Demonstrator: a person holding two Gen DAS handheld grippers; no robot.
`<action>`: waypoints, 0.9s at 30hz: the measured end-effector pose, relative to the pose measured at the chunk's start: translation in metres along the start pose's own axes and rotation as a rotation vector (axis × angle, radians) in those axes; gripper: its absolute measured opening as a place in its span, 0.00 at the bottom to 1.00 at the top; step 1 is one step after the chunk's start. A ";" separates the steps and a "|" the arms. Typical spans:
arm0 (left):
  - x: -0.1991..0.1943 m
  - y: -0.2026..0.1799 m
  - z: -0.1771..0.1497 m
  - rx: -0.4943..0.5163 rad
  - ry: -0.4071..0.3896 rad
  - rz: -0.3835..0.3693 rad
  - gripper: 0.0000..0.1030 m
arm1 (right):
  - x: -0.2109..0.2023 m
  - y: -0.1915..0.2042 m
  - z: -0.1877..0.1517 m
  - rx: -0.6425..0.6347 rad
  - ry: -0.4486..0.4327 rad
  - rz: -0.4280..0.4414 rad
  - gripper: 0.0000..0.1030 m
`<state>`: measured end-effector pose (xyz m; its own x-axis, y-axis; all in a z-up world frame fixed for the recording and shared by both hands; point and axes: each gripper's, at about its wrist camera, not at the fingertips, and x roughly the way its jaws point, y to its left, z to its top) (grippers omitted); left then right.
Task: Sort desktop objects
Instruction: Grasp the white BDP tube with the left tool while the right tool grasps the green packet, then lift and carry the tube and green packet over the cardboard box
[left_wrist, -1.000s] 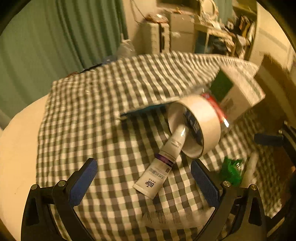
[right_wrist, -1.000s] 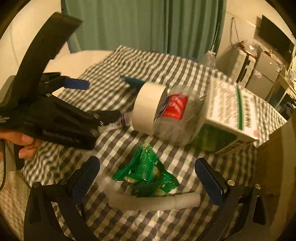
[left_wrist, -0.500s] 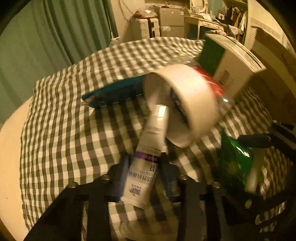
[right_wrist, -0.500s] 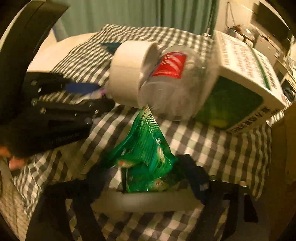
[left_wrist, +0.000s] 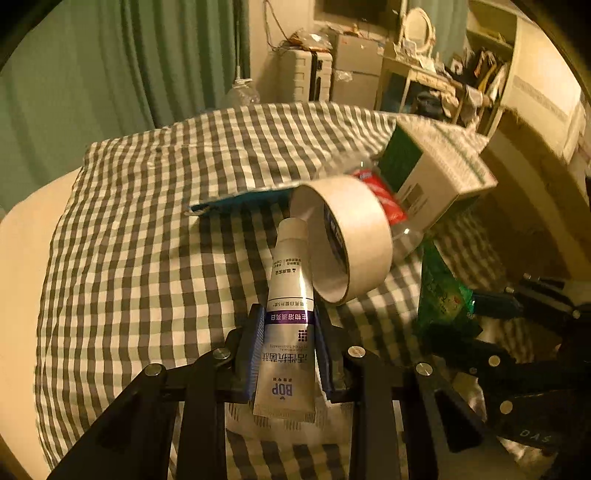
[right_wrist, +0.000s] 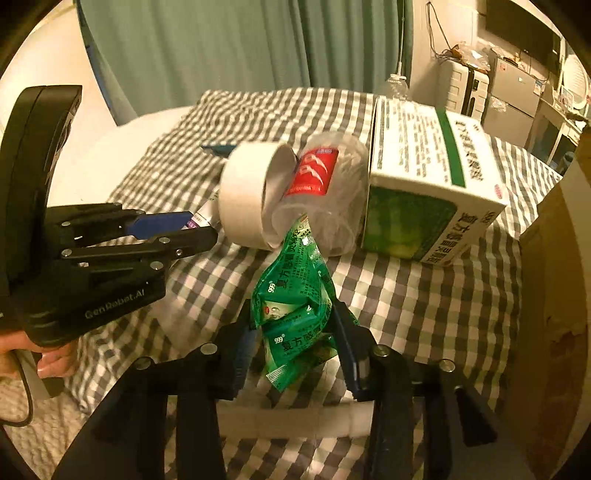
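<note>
My left gripper (left_wrist: 290, 332) is shut on a white toothpaste tube (left_wrist: 290, 317) with a purple band, whose cap end points into a roll of white tape (left_wrist: 351, 236). My right gripper (right_wrist: 295, 332) is shut on a bunch of green medicine sachets (right_wrist: 295, 295) and holds them above the checked cloth (right_wrist: 424, 302). The tape roll (right_wrist: 247, 195) leans against a clear plastic bottle with a red label (right_wrist: 321, 192). A white and green medicine box (right_wrist: 424, 192) stands to the right of the bottle. The left gripper also shows in the right wrist view (right_wrist: 184, 229).
A blue flat object (left_wrist: 240, 201) lies on the cloth behind the tape. A white tube (right_wrist: 291, 424) lies under my right gripper. A cardboard box (right_wrist: 557, 295) stands at the right edge. Curtains and cluttered furniture lie beyond the table.
Both grippers were open a second ago. The left has closed on the toothpaste tube and the right on the green sachets, and the sachets are now lifted off the cloth.
</note>
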<state>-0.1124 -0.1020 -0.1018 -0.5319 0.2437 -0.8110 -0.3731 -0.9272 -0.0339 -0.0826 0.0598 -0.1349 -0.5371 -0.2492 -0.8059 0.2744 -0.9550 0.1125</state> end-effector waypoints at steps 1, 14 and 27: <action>-0.003 0.000 0.001 -0.007 -0.010 0.002 0.25 | 0.000 0.002 0.003 -0.001 -0.009 0.003 0.39; -0.072 0.000 0.006 -0.043 -0.196 0.072 0.25 | -0.058 0.030 0.014 -0.012 -0.170 0.026 0.39; -0.164 -0.017 0.001 -0.041 -0.401 0.136 0.25 | -0.141 0.054 0.014 -0.067 -0.346 0.017 0.39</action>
<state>-0.0198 -0.1254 0.0321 -0.8308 0.2019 -0.5187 -0.2526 -0.9672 0.0281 -0.0033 0.0411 -0.0068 -0.7671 -0.3156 -0.5586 0.3310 -0.9405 0.0770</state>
